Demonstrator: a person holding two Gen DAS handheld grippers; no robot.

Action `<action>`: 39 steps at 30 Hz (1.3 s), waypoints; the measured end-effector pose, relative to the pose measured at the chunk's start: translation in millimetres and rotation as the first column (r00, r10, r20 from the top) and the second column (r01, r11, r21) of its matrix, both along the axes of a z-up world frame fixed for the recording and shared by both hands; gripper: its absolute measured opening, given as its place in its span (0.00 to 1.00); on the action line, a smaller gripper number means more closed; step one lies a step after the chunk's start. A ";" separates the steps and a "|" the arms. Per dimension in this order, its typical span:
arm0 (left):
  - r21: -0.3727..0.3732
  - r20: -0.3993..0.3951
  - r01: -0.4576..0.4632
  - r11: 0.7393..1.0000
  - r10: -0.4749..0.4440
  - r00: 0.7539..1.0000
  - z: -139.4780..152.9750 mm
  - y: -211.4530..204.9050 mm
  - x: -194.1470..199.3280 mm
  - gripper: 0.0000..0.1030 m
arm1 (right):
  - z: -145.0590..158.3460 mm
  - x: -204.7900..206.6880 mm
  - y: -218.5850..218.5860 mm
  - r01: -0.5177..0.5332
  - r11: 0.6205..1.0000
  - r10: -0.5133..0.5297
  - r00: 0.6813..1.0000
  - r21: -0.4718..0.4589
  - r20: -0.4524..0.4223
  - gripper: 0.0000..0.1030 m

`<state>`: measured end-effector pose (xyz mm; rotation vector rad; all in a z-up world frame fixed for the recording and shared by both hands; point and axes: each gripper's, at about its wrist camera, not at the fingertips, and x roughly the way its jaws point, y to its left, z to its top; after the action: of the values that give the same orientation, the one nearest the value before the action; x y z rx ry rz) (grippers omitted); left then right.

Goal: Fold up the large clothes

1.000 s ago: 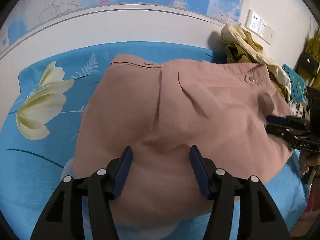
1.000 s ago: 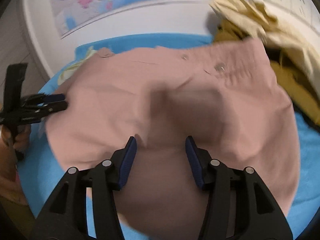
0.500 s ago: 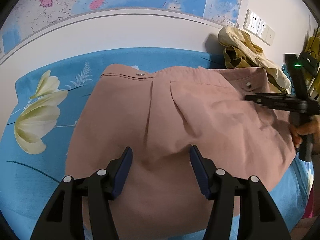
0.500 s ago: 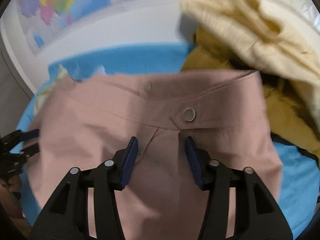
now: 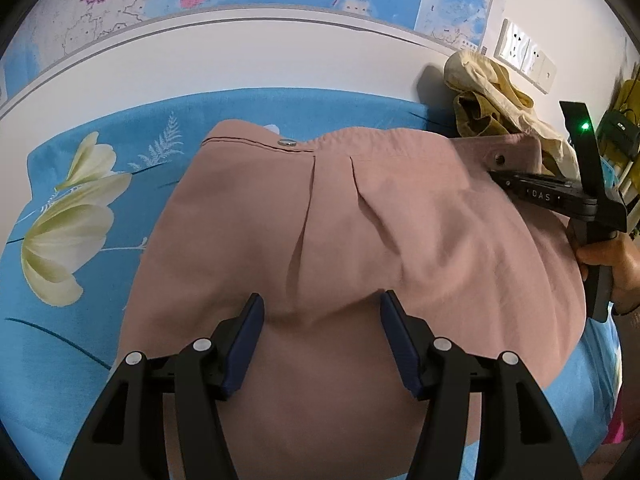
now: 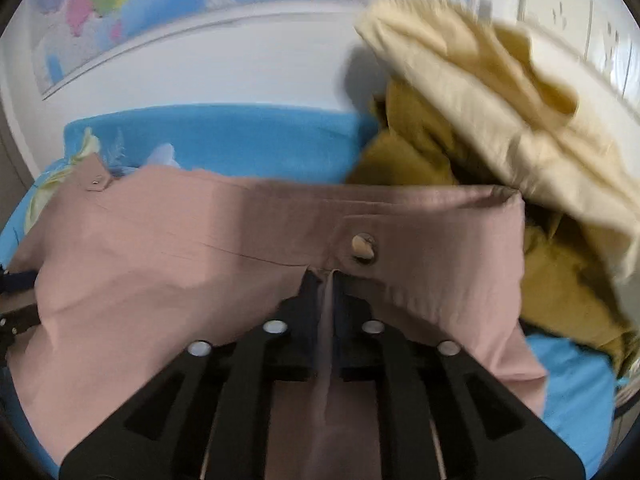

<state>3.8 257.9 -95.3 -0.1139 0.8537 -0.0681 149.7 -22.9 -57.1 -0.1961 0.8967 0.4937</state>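
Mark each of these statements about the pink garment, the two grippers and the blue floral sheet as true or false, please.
1. The right gripper is shut on the dusty-pink cotton trousers below a metal snap button. True; it has just been closing.
2. The left gripper pinches the fabric. False: it is open above it.
3. The trousers lie on a blue floral bedsheet. True.
4. The cream and mustard clothes pile is neatly folded. False: it is crumpled.
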 end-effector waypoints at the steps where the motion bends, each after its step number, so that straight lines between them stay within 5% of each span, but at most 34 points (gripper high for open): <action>1: -0.001 0.004 -0.003 1.000 0.003 1.000 1.1 1.1 -1.3 0.56 | 4.5 -2.3 -4.2 0.010 1.000 -0.011 1.000 0.014 0.009 0.17; 3: -0.007 0.020 -0.014 1.000 0.014 1.000 5.3 4.4 -5.7 0.56 | 19.4 -13.7 -19.9 0.013 0.996 -0.015 0.999 0.085 0.033 0.32; 10: -0.001 0.026 -0.031 1.000 0.031 0.999 7.7 14.0 -8.5 0.56 | 32.5 -63.6 -60.9 -0.065 0.974 0.072 0.997 0.217 -0.024 0.31; 14: 0.011 -0.022 -0.040 0.999 0.040 0.999 -6.6 16.4 2.2 0.56 | -0.4 -61.1 -86.4 0.055 0.986 -0.041 0.995 0.155 -0.093 0.30; 17: 0.025 -0.019 -0.053 0.998 0.053 0.998 -5.0 12.4 1.1 0.56 | -6.4 -62.5 -104.7 0.113 0.975 -0.090 0.988 0.192 -0.125 0.30; 23: 0.018 0.055 -0.027 0.999 0.026 0.998 12.5 14.1 -34.5 0.56 | 27.1 -101.5 -106.6 0.012 0.956 0.004 0.998 0.293 -0.056 0.39; 26: 0.027 0.045 -0.016 1.000 0.015 0.999 8.3 18.2 -47.3 0.56 | 21.2 -120.9 -102.4 -0.050 0.964 0.067 0.996 0.260 -0.058 0.39; 30: -0.019 0.008 -0.026 0.999 0.026 1.000 -7.7 28.8 -45.8 0.57 | -2.9 -115.2 -111.2 0.022 0.963 0.016 0.990 0.268 -0.137 0.34; 32: -0.021 0.005 -0.041 0.999 0.041 0.999 -6.9 28.5 -45.2 0.57 | 7.9 -118.0 -105.8 0.045 0.974 -0.020 0.993 0.221 -0.117 0.39; 36: -0.011 0.029 -0.053 0.999 0.054 0.998 2.3 24.1 -50.3 0.62 | 44.7 -144.1 -72.0 -0.114 0.973 0.111 0.994 0.201 0.024 0.52; 39: -0.017 0.043 -0.071 0.997 0.072 0.997 9.3 23.2 -60.5 0.64 | 62.0 -174.6 -23.5 -0.317 0.938 0.303 0.946 0.141 0.116 0.62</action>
<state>-56.7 281.2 -85.9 -0.1569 0.8053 -0.0101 -24.9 -46.4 4.9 -0.2154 0.7341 0.8409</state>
